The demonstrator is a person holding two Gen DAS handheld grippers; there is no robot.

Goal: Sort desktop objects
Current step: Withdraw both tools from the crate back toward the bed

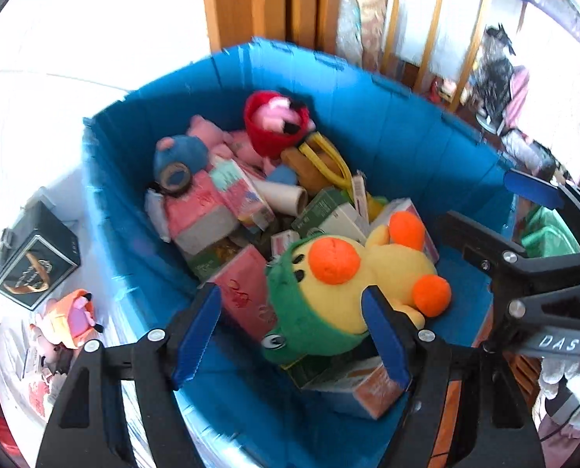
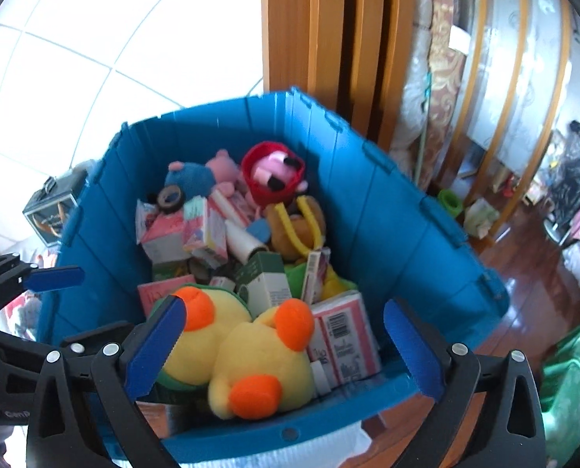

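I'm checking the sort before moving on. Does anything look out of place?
The blue crate holds a loose jumble, and the yellow duck plush lies tipped on top. Outside it, a black box and an orange plush toy remain unsorted.

Both cameras look steeply down along their own fingers into the same blue bin, from close above its near rim. The left wrist view stands at the bin's 7 o'clock side, the right wrist view at its 5 o'clock. Both share the bin's contents, chiefly the yellow duck toy. Each view catches the other gripper at its edge: right gripper at 3 o'clock, left gripper at 9 o'clock.
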